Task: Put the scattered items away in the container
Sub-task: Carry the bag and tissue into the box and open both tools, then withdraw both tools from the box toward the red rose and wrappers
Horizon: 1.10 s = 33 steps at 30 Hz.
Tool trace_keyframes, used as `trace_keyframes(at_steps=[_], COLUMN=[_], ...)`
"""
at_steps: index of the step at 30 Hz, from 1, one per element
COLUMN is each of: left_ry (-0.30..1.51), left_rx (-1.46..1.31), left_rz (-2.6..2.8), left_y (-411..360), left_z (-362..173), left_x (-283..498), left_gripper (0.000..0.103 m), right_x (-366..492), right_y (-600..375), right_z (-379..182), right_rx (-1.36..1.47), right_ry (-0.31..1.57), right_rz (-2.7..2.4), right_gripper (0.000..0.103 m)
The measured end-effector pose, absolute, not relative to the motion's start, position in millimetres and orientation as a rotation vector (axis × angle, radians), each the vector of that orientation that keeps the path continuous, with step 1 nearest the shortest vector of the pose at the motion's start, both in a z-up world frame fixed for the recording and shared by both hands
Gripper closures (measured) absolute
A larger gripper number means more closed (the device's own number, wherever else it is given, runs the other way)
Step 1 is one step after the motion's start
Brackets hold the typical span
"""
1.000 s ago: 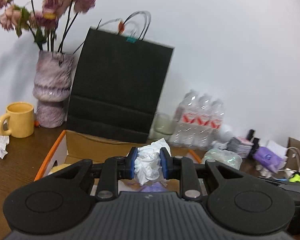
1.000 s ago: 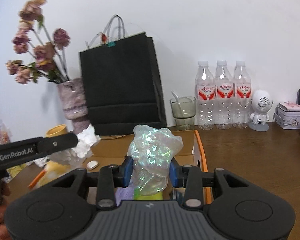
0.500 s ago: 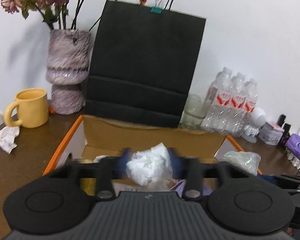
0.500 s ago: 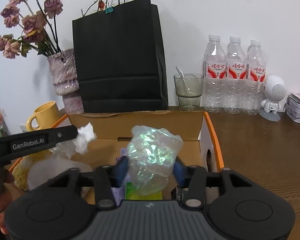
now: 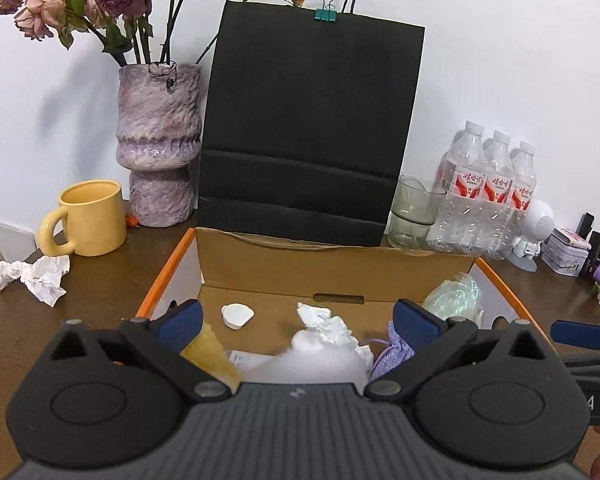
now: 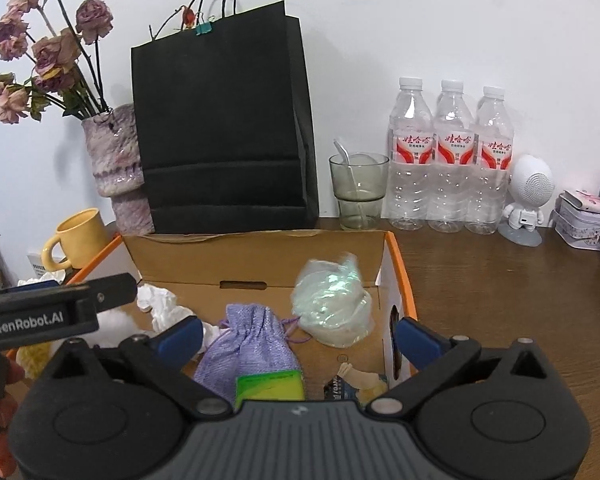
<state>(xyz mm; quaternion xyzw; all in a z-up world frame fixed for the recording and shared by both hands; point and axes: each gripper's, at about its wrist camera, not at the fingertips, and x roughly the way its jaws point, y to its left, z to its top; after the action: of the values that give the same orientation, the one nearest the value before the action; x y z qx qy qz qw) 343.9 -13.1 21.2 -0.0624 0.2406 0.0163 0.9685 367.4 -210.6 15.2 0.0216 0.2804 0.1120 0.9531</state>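
An open cardboard box (image 5: 300, 268) with orange edges sits in front of both grippers; it also shows in the right wrist view (image 6: 256, 252). My left gripper (image 5: 298, 318) is open above it, with a crumpled white tissue (image 5: 328, 326) lying in the box below. My right gripper (image 6: 298, 334) is open over the box's right side, and an iridescent plastic wad (image 6: 332, 304) rests inside by the right wall. A purple pouch (image 6: 252, 344), a green packet (image 6: 268, 386) and a small white cup (image 5: 237, 315) lie in the box. Another crumpled tissue (image 5: 36, 274) lies on the table left of the box.
A black paper bag (image 5: 308, 128), a purple vase of dried roses (image 5: 158, 148) and a yellow mug (image 5: 88, 218) stand behind the box. A glass (image 6: 358, 190), three water bottles (image 6: 452, 156), a white robot figure (image 6: 528, 200) and a tin (image 6: 584, 224) stand at the back right.
Both grippers opened over the box. The white tissue dropped from the left one and the iridescent wad dropped from the right one into the box.
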Motion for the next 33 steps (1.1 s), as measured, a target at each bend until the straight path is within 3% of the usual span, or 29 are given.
trace_keyframes(at_steps=[33], left_ry=[0.471], left_rx=[-0.133], left_rz=[0.025], left_y=[-13.9], left_z=[28.9], left_x=[327.8], left_gripper=[0.0], right_x=[358.1], right_y=[-206.8], right_z=[20.4], right_rx=[0.01], right_ry=[0.566], right_rz=[0.23], right_gripper=[0.0])
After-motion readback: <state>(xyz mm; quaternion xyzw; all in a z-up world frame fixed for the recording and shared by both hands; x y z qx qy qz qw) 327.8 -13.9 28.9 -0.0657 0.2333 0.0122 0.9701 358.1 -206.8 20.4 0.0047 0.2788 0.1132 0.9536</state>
